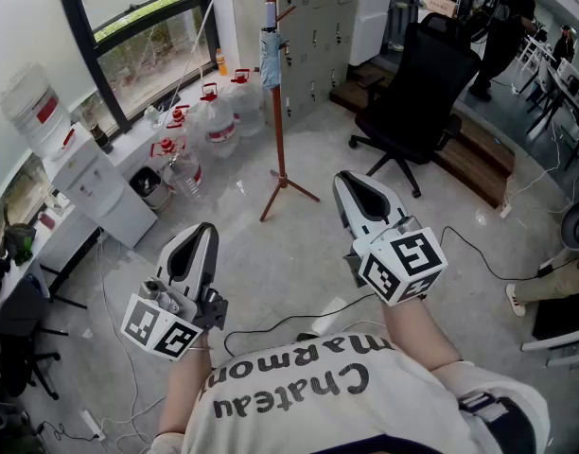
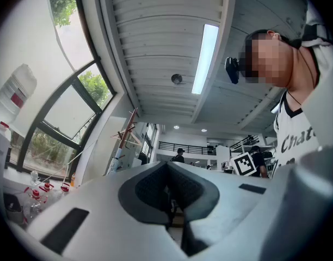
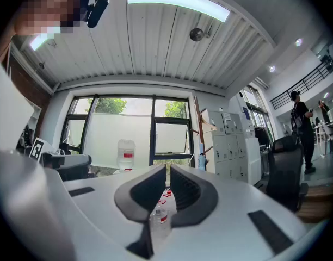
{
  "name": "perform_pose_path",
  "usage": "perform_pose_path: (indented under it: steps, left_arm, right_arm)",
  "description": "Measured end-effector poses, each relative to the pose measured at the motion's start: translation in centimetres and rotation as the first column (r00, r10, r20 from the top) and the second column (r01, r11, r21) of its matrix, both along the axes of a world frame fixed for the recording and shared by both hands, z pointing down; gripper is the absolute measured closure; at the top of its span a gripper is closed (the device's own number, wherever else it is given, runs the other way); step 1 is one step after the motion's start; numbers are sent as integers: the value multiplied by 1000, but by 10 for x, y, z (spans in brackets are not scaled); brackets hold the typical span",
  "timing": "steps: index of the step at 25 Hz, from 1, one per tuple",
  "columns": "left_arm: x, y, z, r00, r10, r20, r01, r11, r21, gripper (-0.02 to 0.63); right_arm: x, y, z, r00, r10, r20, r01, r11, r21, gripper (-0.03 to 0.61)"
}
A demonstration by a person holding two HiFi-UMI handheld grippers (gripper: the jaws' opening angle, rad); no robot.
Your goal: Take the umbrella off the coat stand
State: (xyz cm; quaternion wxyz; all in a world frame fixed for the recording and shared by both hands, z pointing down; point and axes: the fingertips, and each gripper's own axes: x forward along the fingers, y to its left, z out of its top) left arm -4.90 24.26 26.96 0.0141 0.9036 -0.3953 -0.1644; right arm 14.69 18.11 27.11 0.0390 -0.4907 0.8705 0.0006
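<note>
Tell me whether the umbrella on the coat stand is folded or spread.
Folded: the umbrella hangs as a slim, pale-blue bundle close against the coat stand, with no canopy spread out.

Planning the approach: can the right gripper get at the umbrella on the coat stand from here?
Probably, after stepping closer: bare floor lies between the right gripper and the umbrella; the chair stands aside. Its fingers are shut.
</note>
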Motion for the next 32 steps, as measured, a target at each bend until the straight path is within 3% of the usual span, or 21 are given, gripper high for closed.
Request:
perform_pose_path:
  steps: [11,18,26,32]
  left_arm:
    - [15,-26,11,1000,-23,-10,23,1000,-15,591]
    - [27,-52,20,996,-88,-26,87,996,-23,591]
    - [30,-74,45,989,-143,-27,141,986,-91,591]
    - [21,-100,46,990,-140,-16,137,985,-101,591]
  right_arm:
    - [17,-31,11,1000,-25,-3,25,1000,-12,535]
    - [28,-68,12,993,-112,26,113,994,-4,534]
    - [14,-99,44,979,-195,-63,192,980,-51,534]
    - [4,-128,52,980,-198,-1,197,976,-91,534]
